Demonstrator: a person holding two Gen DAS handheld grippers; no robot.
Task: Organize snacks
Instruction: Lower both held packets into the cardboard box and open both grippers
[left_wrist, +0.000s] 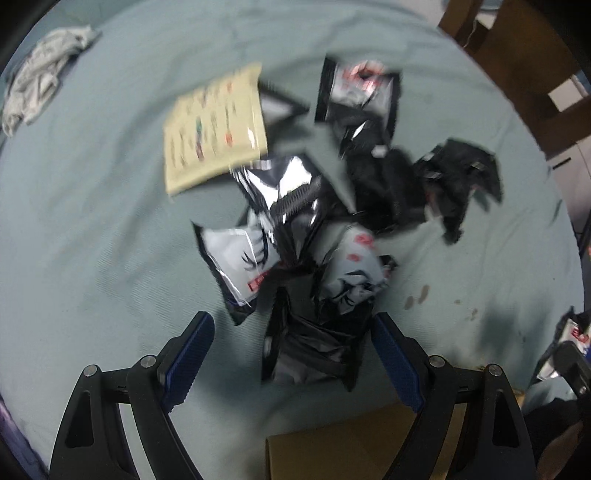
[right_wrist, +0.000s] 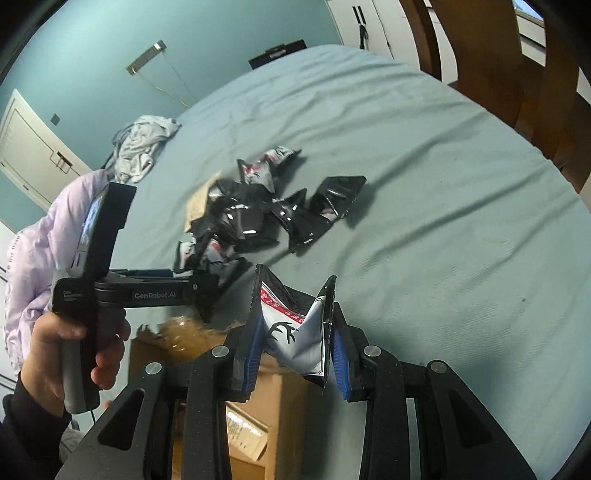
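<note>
Left gripper (left_wrist: 291, 347): we see its jaws spread wide above the pile, nothing pressed between the blue pads; a dark packet (left_wrist: 314, 350) lies under the gap.
Right gripper (right_wrist: 295, 343): we see it clamped narrow on a white-and-black snack packet (right_wrist: 295, 332), lower centre of the right wrist view.
Snack pile (right_wrist: 258, 210): black and white packets heaped mid-frame on the teal bedsheet (right_wrist: 424, 166), some overlapping.
Cream packet (left_wrist: 218, 125): upper centre-left of the left wrist view, at the pile's edge.
Cardboard box (right_wrist: 273, 406): bottom of frame, beneath the right gripper.
Hand (right_wrist: 70, 350): lower left, gripping the left gripper's handle.
Crumpled cloth (left_wrist: 40, 88): upper left, well apart from the pile.
</note>
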